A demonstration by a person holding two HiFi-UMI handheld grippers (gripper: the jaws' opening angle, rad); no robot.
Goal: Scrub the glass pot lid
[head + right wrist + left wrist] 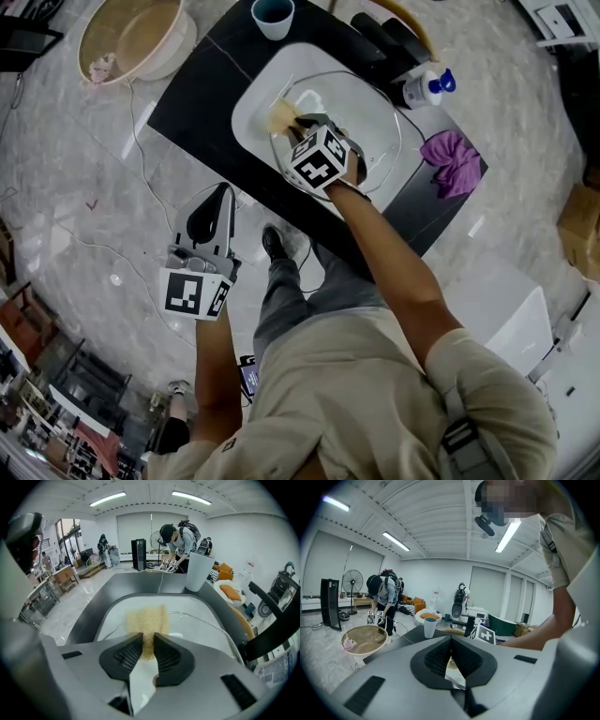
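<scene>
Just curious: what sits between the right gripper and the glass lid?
A yellow sponge, clamped in the right gripper, over the glass lid; the right gripper view shows it.

Black table in shot: white tray sits mid-table, cup at eleven o'clock from it, bottle at two, purple cloth at four.

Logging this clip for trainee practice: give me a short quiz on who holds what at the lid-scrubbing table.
1. True or false: the left gripper is held clear of the table, fingers together.
2. The right gripper holds: A a brush; B a yellow sponge; C a spoon.
3. Fill in: the glass lid lies in a white ___.
Key: 1 true; 2 B; 3 tray.
</scene>
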